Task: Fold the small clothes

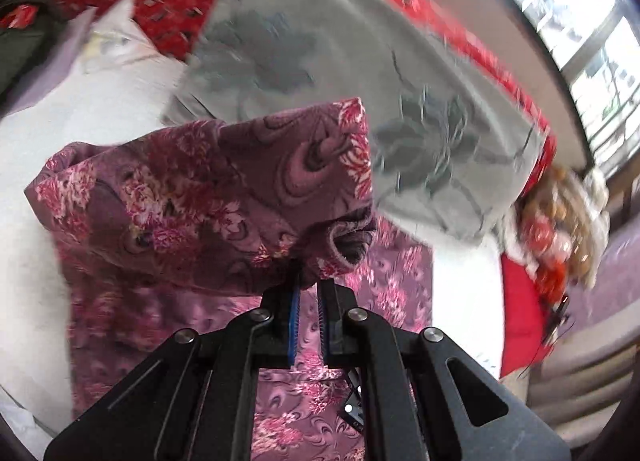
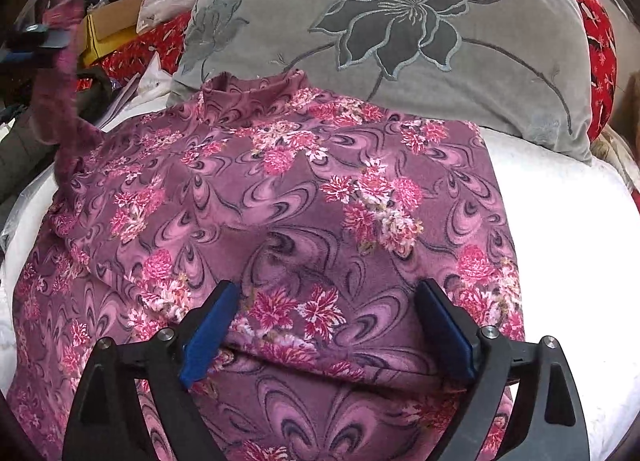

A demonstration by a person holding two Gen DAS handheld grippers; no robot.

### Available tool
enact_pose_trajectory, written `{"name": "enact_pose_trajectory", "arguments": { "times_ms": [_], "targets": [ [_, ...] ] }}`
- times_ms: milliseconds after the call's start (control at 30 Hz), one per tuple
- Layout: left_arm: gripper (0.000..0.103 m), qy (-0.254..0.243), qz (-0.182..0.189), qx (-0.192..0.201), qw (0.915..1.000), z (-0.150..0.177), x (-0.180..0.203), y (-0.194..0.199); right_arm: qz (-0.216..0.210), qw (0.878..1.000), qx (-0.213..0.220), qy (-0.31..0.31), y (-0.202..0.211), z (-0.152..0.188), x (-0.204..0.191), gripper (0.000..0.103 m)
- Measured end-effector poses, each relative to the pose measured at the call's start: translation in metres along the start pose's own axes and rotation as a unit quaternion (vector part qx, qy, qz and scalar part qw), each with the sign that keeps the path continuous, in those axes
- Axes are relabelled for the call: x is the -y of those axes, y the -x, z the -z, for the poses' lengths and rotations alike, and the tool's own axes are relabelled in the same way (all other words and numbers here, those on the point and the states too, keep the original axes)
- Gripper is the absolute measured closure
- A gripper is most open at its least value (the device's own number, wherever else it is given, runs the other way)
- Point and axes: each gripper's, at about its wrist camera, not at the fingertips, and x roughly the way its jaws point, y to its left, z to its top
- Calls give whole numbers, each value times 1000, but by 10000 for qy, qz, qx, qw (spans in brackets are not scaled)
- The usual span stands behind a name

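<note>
A purple floral top [image 2: 304, 197] is spread on a white bed [image 2: 560, 221], its collar toward a grey pillow [image 2: 400, 41]. One sleeve [image 1: 208, 197] is pinched at the cuff between the closed pads of the left gripper [image 1: 308, 285] and held lifted above the body of the top. The right gripper [image 2: 328, 325] is held with its jaws wide apart just over the lower part of the top, nothing gripped
</note>
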Motion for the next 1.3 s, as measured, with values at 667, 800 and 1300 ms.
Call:
{"name": "enact_pose_trajectory", "arguments": {
  "times_ms": [667, 800, 1300],
  "targets": [
    [56, 719, 477, -516, 9949, 26, -90, 1, -565, 9967, -76, -574, 0, -32, 11, 9],
    [56, 1656, 381, -506, 9842, 30, -158, 5, -1312, 9801, -48, -1490, -12, -68, 18, 9],
    [57, 2274, 773, -684, 9683, 56, -204, -4, -1627, 9852, 150, -524, -9, -114, -37, 96]
  ]
}}
